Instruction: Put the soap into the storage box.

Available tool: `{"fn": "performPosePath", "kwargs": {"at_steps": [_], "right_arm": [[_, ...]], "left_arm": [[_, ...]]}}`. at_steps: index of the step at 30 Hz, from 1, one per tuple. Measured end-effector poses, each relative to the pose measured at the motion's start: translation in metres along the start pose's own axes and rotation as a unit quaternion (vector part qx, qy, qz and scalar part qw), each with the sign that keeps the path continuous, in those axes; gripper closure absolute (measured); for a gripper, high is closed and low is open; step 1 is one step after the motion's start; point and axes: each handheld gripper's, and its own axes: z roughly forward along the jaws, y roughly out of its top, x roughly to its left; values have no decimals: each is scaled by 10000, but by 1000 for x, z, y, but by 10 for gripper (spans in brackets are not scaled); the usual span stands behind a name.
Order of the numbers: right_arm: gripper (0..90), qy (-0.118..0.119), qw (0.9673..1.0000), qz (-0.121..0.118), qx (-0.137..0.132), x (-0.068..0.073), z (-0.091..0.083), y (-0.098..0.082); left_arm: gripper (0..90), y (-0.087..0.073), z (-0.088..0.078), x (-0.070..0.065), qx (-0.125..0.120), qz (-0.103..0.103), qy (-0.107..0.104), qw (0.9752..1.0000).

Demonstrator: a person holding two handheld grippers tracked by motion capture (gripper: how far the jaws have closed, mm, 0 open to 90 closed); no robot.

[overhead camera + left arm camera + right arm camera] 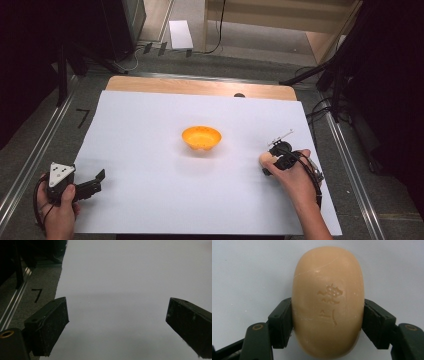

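Observation:
A tan oval soap bar (328,302) with a stamped mark lies on the white sheet, and my right gripper (328,323) is shut on it, both pads pressing its sides. From above, the soap bar (265,159) peeks out left of the right gripper (272,162) at the sheet's right side. An orange bowl (201,138) stands in the middle of the sheet, to the left of that gripper. My left gripper (97,181) rests at the sheet's near left corner. In its own view the left gripper (117,325) is open over bare white sheet.
The white sheet (150,165) covers a wooden table (200,86). Metal rails (30,160) run along both sides on grey floor. Dark stands and cables (330,90) crowd the far right, and a black mark (37,295) is on the floor left of the sheet.

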Motion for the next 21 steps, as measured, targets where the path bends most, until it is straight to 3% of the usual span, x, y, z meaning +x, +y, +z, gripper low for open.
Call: {"fn": "performPosePath", "kwargs": {"at_steps": [9,15,21], "right_arm": [[331,43,9999,-89,62,-1,-1,2],[332,5,9985,-539,57,-3,-4,2],[332,204,9976,-667,-40,-11,-12,2]], "left_arm": [[50,0,0,1,20,-47,-29,10000],[50,0,0,1,23,-48,-32,10000],[50,0,0,1,29,-54,-28,10000]]}}
